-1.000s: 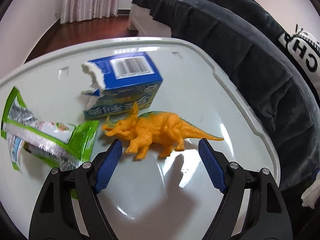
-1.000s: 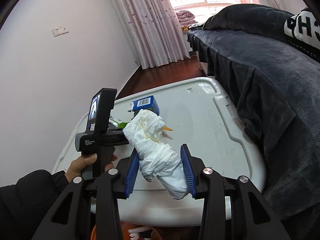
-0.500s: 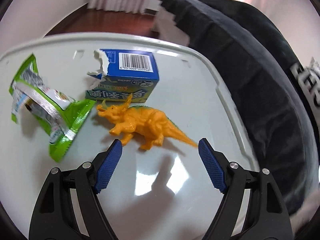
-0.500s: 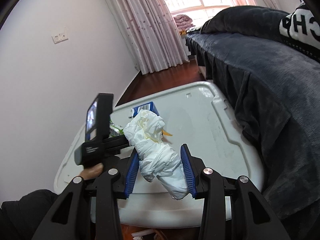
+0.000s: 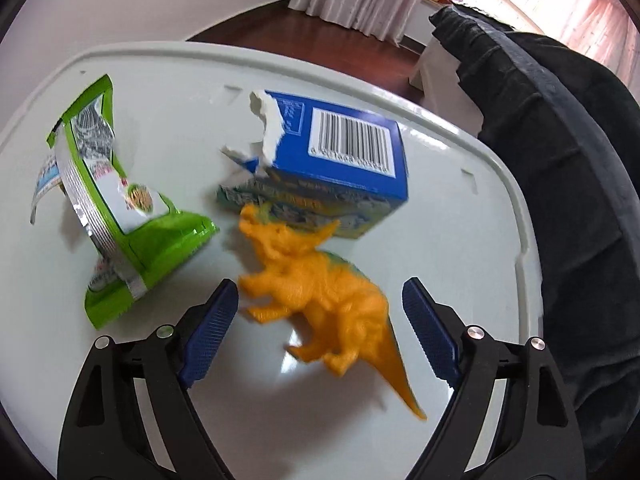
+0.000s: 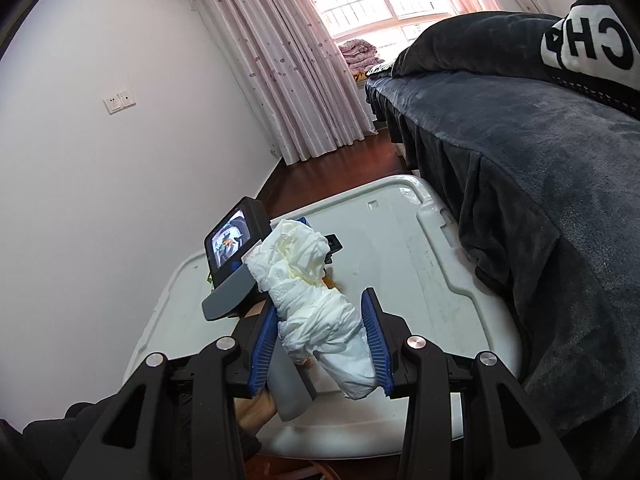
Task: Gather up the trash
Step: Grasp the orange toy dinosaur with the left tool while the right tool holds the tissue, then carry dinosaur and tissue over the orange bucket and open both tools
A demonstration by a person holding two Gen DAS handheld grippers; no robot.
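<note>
An orange toy dinosaur stands on the white tabletop, between the fingers of my left gripper. The jaws are opening and the blue pads do not touch it. Behind the toy lies a torn blue carton with a barcode. A torn green snack wrapper lies to the left. My right gripper hovers above the near edge of the table, shut on a crumpled white tissue wad. The wad hides most of the litter in the right wrist view.
A bed under a dark blanket runs along the table's right side, close to its rim. The left gripper's camera body and the person's hand sit at the table's near left. Wooden floor and pink curtains lie beyond.
The left gripper rolled and moved in over the toy, so the dinosaur now lies between its fingers, which stand a little wider. The right gripper and its tissue wad stayed put.
</note>
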